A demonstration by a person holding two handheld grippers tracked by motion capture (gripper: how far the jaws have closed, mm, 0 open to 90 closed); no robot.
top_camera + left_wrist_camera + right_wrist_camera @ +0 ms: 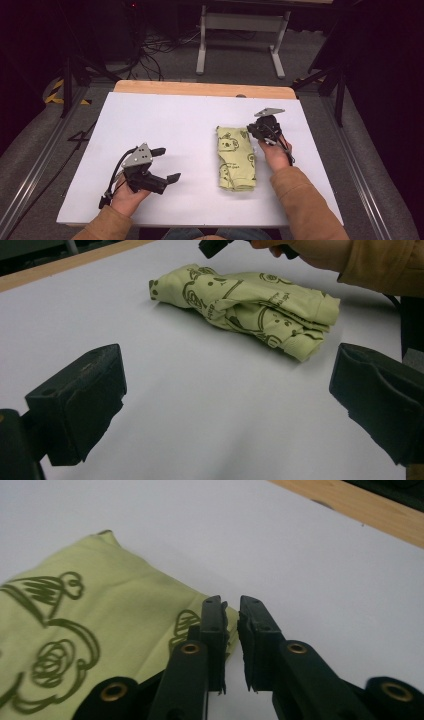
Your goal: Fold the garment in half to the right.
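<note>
A folded pale green cloth printed with dark koala drawings lies on the white table, right of centre. My right gripper sits at the cloth's far right corner. In the right gripper view its jaws stand almost together with a thin slit between them, and the cloth's edge lies just beside the left jaw. My left gripper rests near the front left of the table, open wide and holding nothing. The left gripper view looks between its jaws toward the cloth and the other gripper.
A wooden strip runs along the table's far edge. Beyond it stand a white desk frame and cables on the dark floor. Bare white tabletop lies between the left gripper and the cloth.
</note>
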